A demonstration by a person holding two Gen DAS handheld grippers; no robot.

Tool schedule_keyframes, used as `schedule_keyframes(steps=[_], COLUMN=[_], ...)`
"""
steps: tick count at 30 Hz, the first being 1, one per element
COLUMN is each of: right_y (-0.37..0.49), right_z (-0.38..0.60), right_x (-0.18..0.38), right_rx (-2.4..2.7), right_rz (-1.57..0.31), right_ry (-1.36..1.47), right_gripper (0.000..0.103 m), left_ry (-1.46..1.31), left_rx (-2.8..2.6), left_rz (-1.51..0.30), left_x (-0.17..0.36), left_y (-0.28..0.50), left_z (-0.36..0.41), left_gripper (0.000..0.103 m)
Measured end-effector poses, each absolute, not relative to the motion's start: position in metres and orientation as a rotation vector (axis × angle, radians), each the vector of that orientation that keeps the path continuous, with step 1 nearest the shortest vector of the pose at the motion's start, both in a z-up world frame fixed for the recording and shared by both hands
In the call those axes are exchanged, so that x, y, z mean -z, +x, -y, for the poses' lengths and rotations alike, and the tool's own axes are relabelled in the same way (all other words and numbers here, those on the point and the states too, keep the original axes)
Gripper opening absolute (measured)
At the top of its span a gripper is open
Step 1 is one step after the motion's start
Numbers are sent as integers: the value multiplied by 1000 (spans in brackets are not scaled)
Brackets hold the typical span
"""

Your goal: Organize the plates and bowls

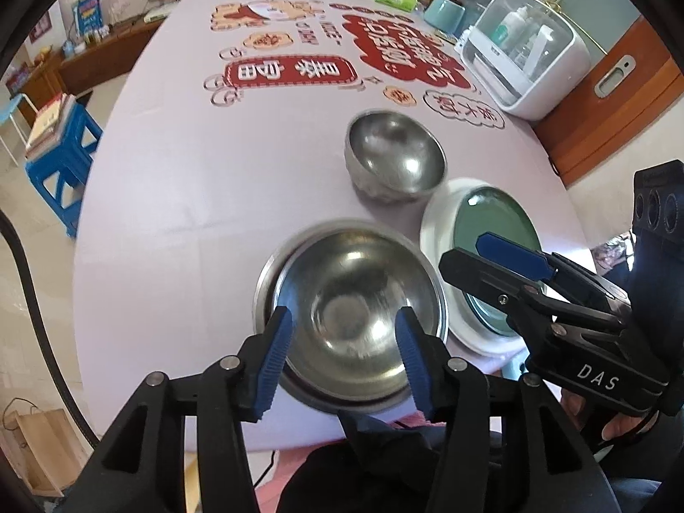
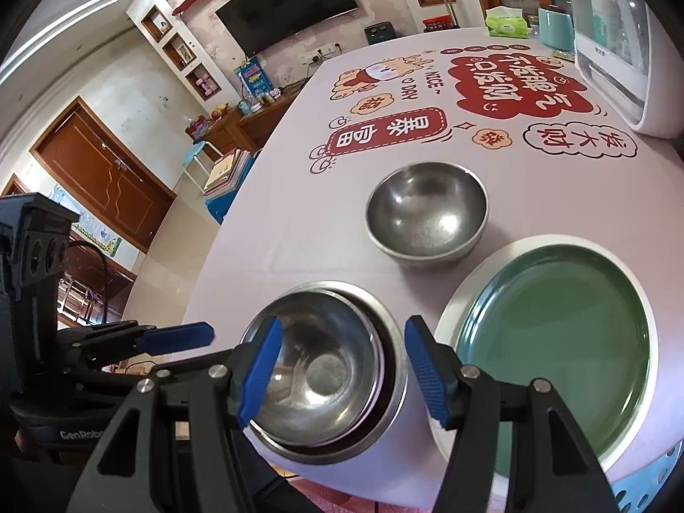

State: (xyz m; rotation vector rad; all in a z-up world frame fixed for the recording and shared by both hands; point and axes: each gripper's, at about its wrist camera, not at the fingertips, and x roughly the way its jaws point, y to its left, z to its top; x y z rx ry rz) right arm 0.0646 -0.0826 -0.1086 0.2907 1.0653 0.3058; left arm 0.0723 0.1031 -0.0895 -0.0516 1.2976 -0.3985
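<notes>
Sitting nested on the lilac tabletop (image 2: 265, 231) are two round steel bowls (image 2: 325, 367); a green plate (image 2: 555, 342) is lying stacked on a white one. Remaining: single steel bowl (image 2: 427, 218), standing apart. Left gripper (image 1: 342, 355) and right gripper (image 2: 342, 367) are hovering open, empty.

Wall-mounted television (image 2: 287, 3) above wooden cabinet (image 2: 239, 126), tiled floor (image 1: 25, 231)

Bowls (image 1: 395, 158) — shiny brushed metal; green plate (image 2: 555, 337) — glossy ceramic.
</notes>
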Motion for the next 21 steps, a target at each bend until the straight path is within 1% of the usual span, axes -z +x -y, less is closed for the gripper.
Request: schedule_keyframes(steps=[3, 6, 11, 21], right_y=[73, 82, 95, 125], right_z=[86, 90, 98, 112], right_x=[109, 108, 108, 111], right_rx=[-301, -288, -256, -176], right_rz=[-1065, -1058, -1040, -967], right_ry=[287, 279, 252, 170], right_gripper=[60, 60, 60, 60], left_ry=[-47, -48, -49, -46], left_rx=[378, 363, 329, 358], left_rz=[-1275, -1250, -1167, -1094], left_x=[87, 85, 79, 88], left_y=[81, 89, 108, 149], left_z=[-102, -101, -96, -76], left_gripper=[54, 55, 61, 63])
